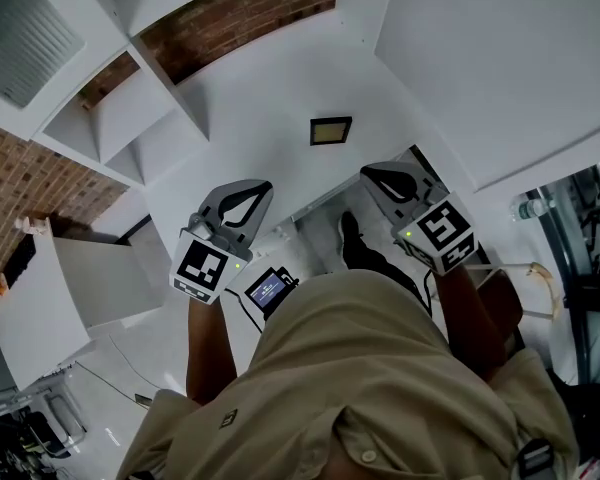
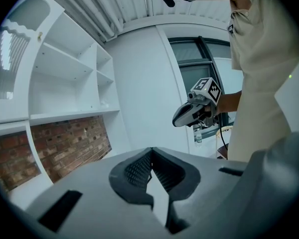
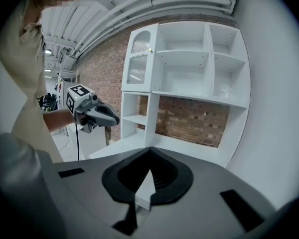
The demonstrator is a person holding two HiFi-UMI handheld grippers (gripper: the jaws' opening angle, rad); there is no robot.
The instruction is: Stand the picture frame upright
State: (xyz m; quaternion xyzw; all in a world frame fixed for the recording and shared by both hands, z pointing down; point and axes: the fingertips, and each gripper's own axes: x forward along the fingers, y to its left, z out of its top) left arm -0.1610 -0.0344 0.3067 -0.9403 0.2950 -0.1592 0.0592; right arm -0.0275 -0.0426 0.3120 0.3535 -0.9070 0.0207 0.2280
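Note:
A small dark picture frame (image 1: 331,130) with a tan inside lies flat on the white tabletop (image 1: 270,108) in the head view. Neither gripper view shows it. My left gripper (image 1: 264,185) hangs over the table's near edge, to the frame's lower left, shut with nothing in it. My right gripper (image 1: 368,174) is close below the frame and slightly right of it, also shut and empty. In the left gripper view the ribbed pads meet at the tips (image 2: 151,150), with the right gripper (image 2: 176,122) ahead. In the right gripper view the left gripper (image 3: 115,119) shows beside a sleeve.
White open shelves (image 1: 130,103) stand against a brick wall (image 1: 240,13) at the table's far left. A white wall panel (image 1: 500,58) borders the table on the right. Below the table edge are a shoe (image 1: 351,240) and a small screen device (image 1: 270,290).

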